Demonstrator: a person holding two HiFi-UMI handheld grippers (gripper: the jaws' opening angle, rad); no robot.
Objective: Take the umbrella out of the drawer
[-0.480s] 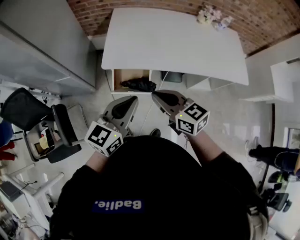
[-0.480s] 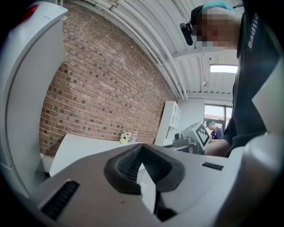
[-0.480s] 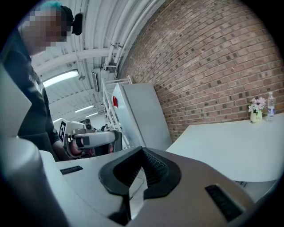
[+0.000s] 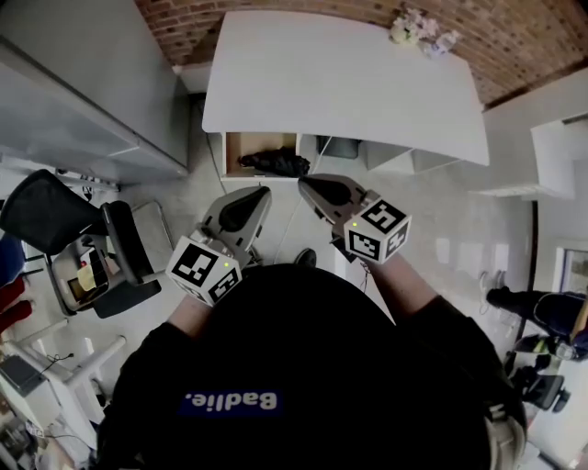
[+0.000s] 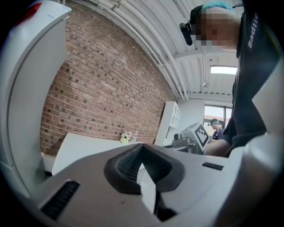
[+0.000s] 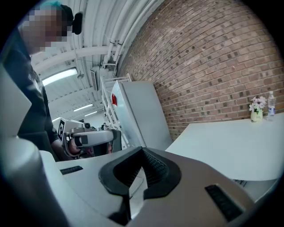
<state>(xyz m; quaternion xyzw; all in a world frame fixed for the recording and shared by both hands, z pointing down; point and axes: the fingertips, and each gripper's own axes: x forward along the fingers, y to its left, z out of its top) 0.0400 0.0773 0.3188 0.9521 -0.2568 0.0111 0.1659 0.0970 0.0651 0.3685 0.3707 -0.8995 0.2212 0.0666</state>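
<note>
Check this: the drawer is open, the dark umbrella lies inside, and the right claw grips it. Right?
No: the right claw is shut on nothing, as the right gripper view shows. The drawer is open with the umbrella inside.

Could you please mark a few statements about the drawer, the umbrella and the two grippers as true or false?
1. The drawer under the white table stands open. True.
2. A black umbrella lies inside the drawer. True.
3. The right gripper is holding the umbrella. False: its fingers are shut on nothing, and it is held short of the drawer.
4. The left gripper has its fingers spread wide apart. False: they are closed together with nothing between them.
5. A small bunch of flowers stands at the table's far right corner. True.
</note>
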